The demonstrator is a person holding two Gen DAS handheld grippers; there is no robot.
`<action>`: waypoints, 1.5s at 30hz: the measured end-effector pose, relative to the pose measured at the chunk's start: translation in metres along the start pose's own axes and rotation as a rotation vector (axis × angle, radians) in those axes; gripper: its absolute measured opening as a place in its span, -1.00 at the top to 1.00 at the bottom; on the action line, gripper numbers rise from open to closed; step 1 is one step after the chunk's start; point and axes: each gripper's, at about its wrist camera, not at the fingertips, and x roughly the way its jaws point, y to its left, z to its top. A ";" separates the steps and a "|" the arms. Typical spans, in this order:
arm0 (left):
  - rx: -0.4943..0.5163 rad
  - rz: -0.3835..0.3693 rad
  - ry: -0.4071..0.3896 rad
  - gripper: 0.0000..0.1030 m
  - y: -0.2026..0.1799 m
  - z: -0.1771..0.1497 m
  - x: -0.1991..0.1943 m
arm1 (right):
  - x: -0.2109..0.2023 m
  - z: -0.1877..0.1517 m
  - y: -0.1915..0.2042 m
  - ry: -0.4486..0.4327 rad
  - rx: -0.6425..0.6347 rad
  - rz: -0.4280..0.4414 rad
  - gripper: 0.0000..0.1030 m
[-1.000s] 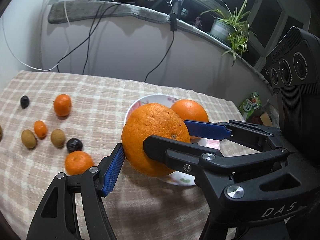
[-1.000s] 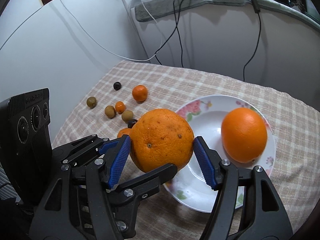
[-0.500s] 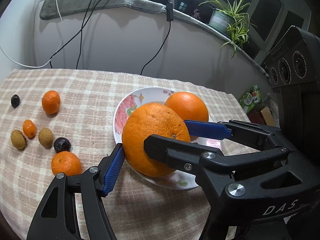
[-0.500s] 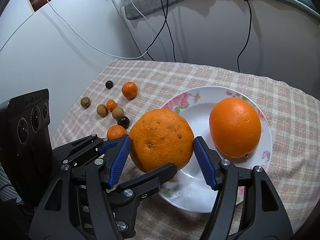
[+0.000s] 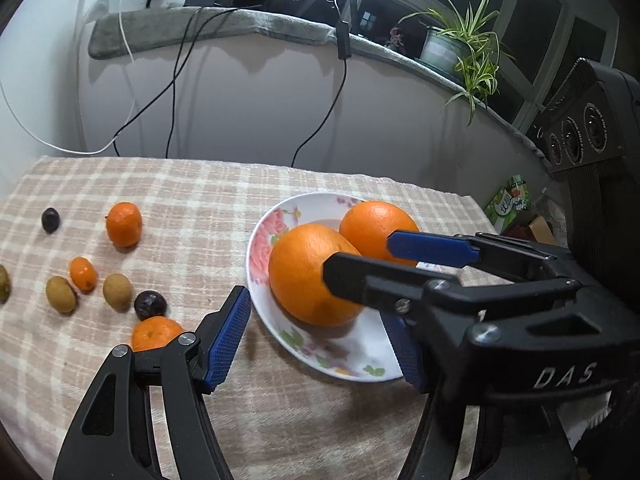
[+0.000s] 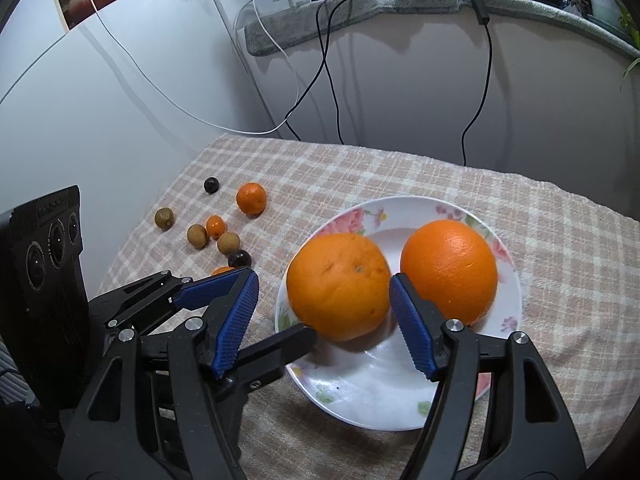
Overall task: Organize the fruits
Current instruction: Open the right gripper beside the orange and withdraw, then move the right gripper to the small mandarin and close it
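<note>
Two large oranges lie side by side on a white flowered plate (image 5: 360, 360) (image 6: 400, 400): a nearer one (image 5: 308, 272) (image 6: 340, 284) and a farther one (image 5: 376, 224) (image 6: 450, 268). My left gripper (image 5: 316, 344) is open, its fingers standing either side of the nearer orange without touching it. My right gripper (image 6: 324, 320) is open too, its pads astride the same orange with a gap on each side. Each gripper's fingers cross the other's view.
Small fruits lie on the checked cloth left of the plate: mandarins (image 5: 124, 224) (image 5: 154, 332), a kumquat (image 5: 82, 274), brown longans (image 5: 118, 292) (image 5: 60, 294), dark fruits (image 5: 150, 304) (image 5: 50, 220). Cables hang down the wall behind. A potted plant (image 5: 444, 46) stands on the ledge.
Both grippers have opened and let go of the nearer orange, which now rests on the plate beside the other. Both views have pulled back a little.
</note>
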 end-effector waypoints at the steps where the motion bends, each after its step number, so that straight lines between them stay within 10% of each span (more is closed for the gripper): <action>1: 0.000 0.002 -0.002 -0.29 0.001 0.000 -0.001 | -0.002 0.000 0.000 -0.005 0.000 -0.003 -0.37; 18: 0.005 0.060 -0.058 -0.29 0.023 -0.012 -0.034 | -0.028 -0.014 0.009 -0.096 -0.011 -0.047 -0.38; 45: -0.116 0.209 -0.079 -0.02 0.122 -0.049 -0.085 | 0.012 -0.032 0.082 0.007 -0.160 0.064 -0.18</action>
